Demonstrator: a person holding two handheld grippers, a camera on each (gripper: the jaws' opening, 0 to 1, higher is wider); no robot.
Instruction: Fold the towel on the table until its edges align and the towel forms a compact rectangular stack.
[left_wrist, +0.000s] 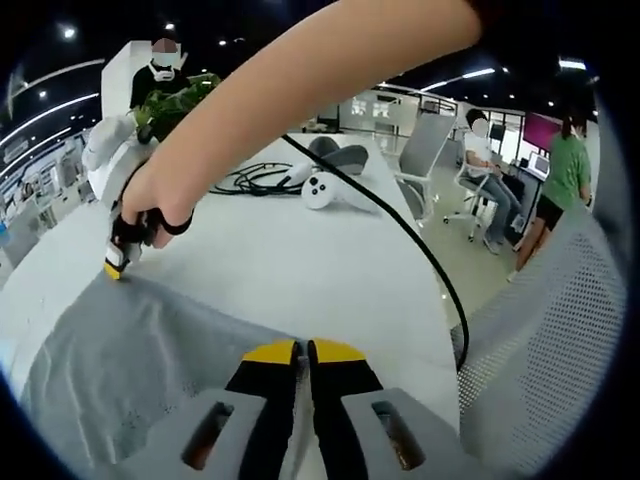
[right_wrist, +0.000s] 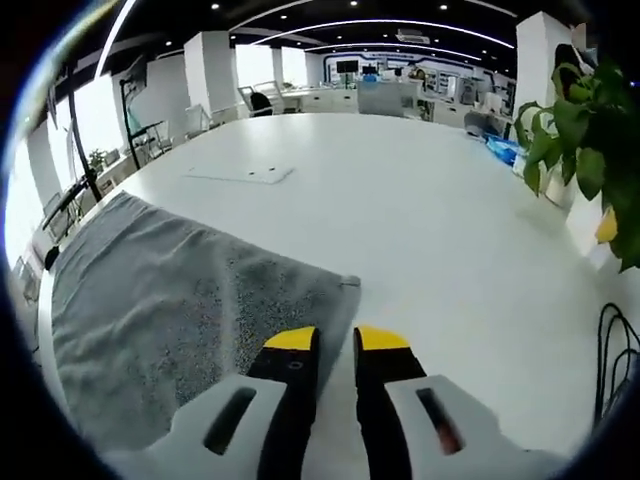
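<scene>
In the left gripper view, the left gripper (left_wrist: 302, 352) rose from the bottom centre of the frame with its yellow-tipped jaws drawn nearly together, only a thin slit between them; whether towel cloth was pinched there could not be told. Just beyond the tips, the grey towel (left_wrist: 130, 350) spread across the lower left of the frame on the white table (left_wrist: 300, 260). At the towel's far edge, in the left middle of the frame, the right gripper (left_wrist: 116, 262) pressed its yellow tip down onto the cloth, held by a hand (left_wrist: 155, 200) whose bare arm swept up to the top right. A black cable (left_wrist: 400, 230) ran across the table toward the lower right, past a grey mesh chair back (left_wrist: 540, 340). Farther off lay a white controller (left_wrist: 322, 190) and a coil of black cables (left_wrist: 255, 178), with seated and standing people in the upper right.

In the right gripper view, the right gripper (right_wrist: 337, 342) stood at the bottom centre, its jaws parted by a narrow gap, the left tip over the towel (right_wrist: 170, 300) and the right over bare table (right_wrist: 420, 210); any grip on the cloth could not be told. The towel filled the lower left, its corner lying just beyond the tips. A flat white sheet (right_wrist: 240, 174) lay farther up, and a green plant (right_wrist: 585, 140) stood at the right edge.
</scene>
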